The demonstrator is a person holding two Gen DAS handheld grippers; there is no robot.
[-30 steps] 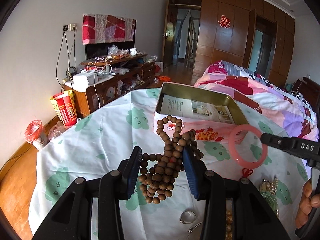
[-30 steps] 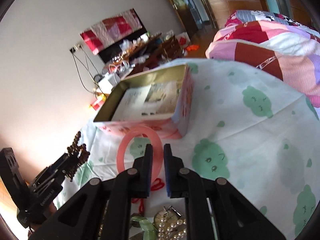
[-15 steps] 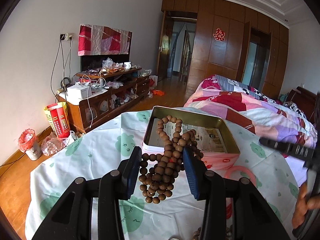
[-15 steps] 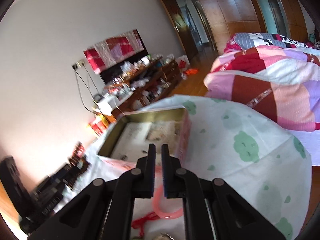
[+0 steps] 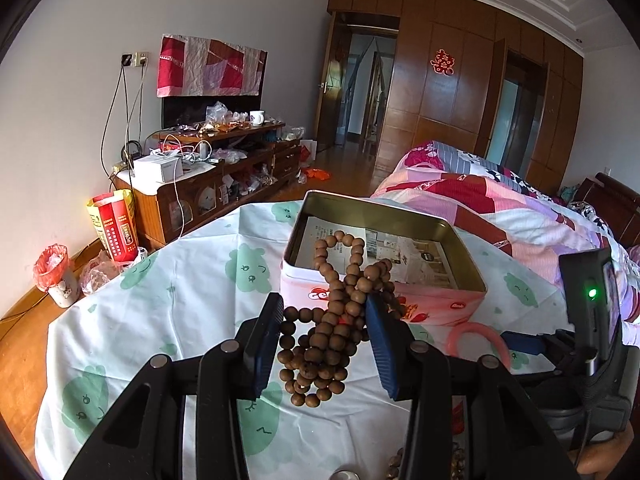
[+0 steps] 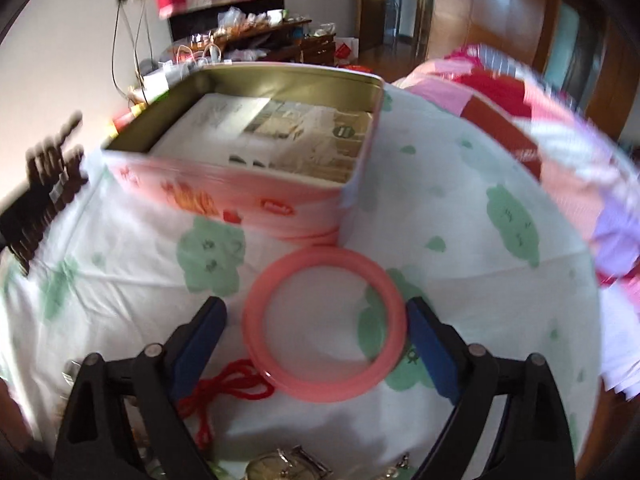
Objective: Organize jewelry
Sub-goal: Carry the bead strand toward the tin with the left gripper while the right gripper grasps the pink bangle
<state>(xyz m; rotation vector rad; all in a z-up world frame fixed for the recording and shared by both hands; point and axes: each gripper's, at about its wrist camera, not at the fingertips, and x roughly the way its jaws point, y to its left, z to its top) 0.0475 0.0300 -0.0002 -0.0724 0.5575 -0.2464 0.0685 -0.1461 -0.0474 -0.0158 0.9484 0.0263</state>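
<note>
My left gripper [image 5: 323,304] is shut on a bundled string of brown wooden beads [image 5: 320,344], which hangs above the tablecloth just in front of the open pink tin [image 5: 384,304]. Printed paper lines the tin [image 6: 240,196]. A pink bangle [image 6: 324,254] lies flat on the cloth in front of the tin's near corner. My right gripper [image 6: 316,306] points down over it with its jaws opening wide. The bangle sits between the blue pads, and the left one stands clear of it. The left wrist view shows the bangle [image 5: 476,330] at the right.
A red cord [image 6: 224,388] lies beside the bangle, and a watch and other jewelry [image 6: 280,464] lie at the near edge. The table wears a white cloth with green prints [image 5: 160,312]. A quilted bed [image 5: 500,200] is to the right and a cluttered cabinet [image 5: 216,176] to the left.
The pink bangle left my right gripper's shut jaws and now lies flat on the cloth. Those jaws have spread wide and come down around it. The left gripper still holds the beads.
</note>
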